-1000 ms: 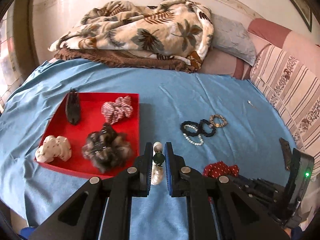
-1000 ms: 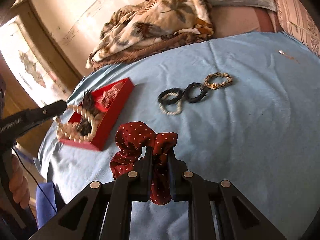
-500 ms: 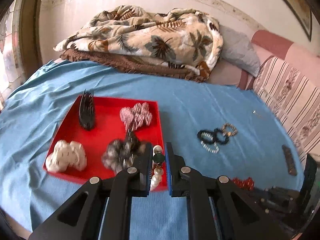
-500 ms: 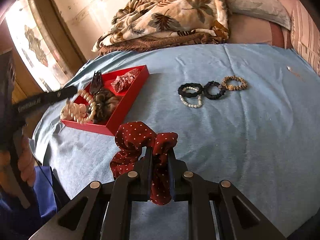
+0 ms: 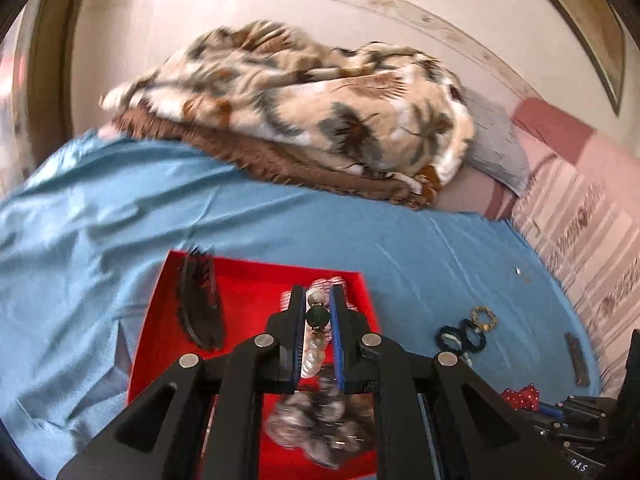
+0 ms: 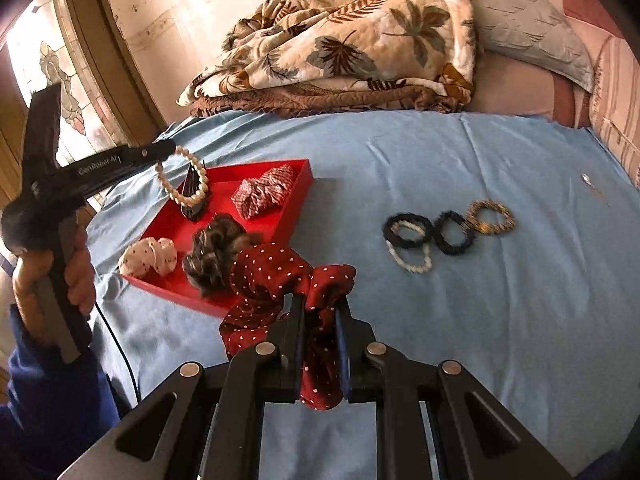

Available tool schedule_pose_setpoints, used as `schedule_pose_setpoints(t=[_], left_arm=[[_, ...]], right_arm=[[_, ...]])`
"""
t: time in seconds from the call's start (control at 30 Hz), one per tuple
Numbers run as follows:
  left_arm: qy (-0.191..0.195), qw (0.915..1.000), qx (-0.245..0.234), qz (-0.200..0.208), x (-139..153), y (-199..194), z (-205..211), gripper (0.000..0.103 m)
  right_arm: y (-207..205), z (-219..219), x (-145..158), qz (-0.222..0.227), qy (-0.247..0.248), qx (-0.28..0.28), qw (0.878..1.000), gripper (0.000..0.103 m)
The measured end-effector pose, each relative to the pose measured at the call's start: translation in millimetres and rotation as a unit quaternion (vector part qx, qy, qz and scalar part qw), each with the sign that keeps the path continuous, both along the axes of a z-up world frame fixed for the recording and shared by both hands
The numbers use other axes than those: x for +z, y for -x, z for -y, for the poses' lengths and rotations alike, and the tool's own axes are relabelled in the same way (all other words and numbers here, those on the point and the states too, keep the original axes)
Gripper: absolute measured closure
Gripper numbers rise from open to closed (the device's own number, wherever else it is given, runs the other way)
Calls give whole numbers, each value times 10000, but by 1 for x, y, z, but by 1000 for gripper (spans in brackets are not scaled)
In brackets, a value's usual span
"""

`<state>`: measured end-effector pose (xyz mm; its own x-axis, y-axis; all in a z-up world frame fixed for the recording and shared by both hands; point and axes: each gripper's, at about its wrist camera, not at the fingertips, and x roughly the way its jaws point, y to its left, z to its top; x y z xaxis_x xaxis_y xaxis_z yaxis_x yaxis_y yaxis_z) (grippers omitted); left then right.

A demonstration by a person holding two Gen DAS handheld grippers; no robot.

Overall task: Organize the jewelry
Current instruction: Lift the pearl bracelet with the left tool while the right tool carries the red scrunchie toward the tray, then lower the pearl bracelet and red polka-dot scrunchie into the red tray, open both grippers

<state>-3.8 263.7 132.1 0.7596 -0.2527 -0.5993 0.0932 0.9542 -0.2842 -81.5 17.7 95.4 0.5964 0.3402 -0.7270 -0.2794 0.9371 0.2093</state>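
A: What's around you?

B: I'm looking across a bed with a blue sheet (image 6: pixel 500 320). A leaf-print quilt (image 6: pixel 360 36) is lying bunched on a brown blanket (image 6: pixel 320 100) against the cream wall (image 5: pixel 168 40).

A: Light?

B: Daylight is coming through a stained-glass window (image 6: pixel 60 80) at left. A grey pillow (image 6: pixel 528 36) and a striped pink cushion (image 5: pixel 588 224) are sitting at right.
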Motion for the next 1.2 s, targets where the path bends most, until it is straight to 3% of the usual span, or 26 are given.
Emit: schedule_pose_setpoints(t=[0.1, 0.3, 0.43, 0.57, 0.8, 1.2], left_arm=[[567, 9976, 143, -362, -24, -13, -34, 92], [869, 9914, 454, -865, -55, -23, -77, 92], [636, 9908, 736, -940, -62, -25, -90, 92], [365, 9890, 1028, -1000, -66, -26, -101, 92], [383, 9842, 1294, -1145, -71, -29, -115, 92], [486, 9852, 1308, -999, -68, -29, -120, 90]], right_arm=[[-14, -20, 1, 2, 58, 67, 10000, 88], [-47, -72, 6, 63, -3, 294, 9995, 88], [-71, -109, 5, 111, 117, 485, 9987, 88], [-101, -141, -10, -114, 176, 598, 9980, 88], [-137, -173, -39, -555, 183, 627, 9963, 88], [-173, -192, -49, -641, 437, 496, 9958, 86]])
